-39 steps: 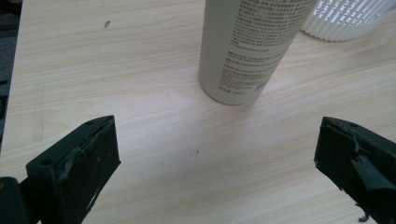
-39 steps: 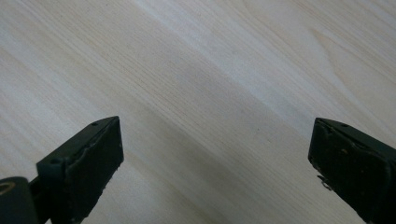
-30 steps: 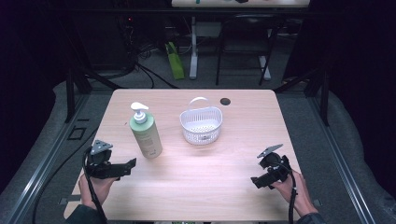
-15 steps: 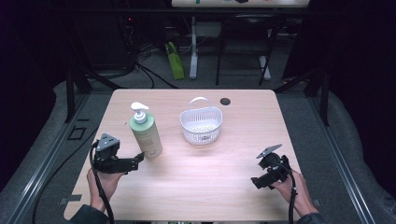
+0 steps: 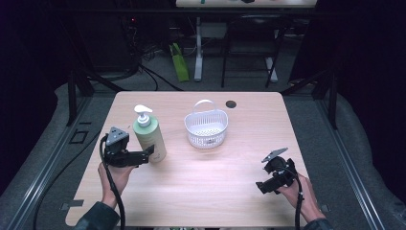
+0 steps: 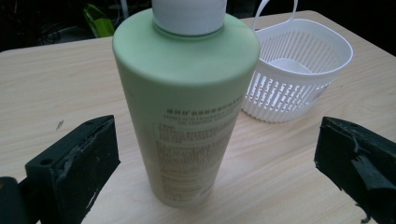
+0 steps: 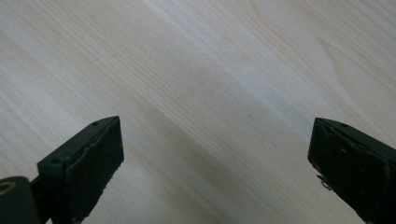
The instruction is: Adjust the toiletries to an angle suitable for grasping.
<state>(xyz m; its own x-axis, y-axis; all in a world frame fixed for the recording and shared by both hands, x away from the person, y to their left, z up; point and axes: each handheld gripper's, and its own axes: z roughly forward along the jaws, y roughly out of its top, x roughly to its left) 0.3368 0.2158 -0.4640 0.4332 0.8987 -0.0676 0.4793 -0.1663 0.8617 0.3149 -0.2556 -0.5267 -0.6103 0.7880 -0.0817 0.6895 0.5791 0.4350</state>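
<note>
Bottle [image 6: 187, 100] stands left of frame centre, between my left gripper's [image 5: 148, 154] wide-open, empty jaws. Smooth stiff plastic, likely slippery, top-heavy: I'd clamp mid-body. Right gripper [image 5: 262, 186], lower right, is agape over bare table [image 7: 210, 93].

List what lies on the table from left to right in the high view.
left gripper → green pump bottle → white basket → small dark disc → right gripper

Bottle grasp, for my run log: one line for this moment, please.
left gripper: open, astride bottle, no contact | right gripper: open, over bare table | basket: empty
</note>
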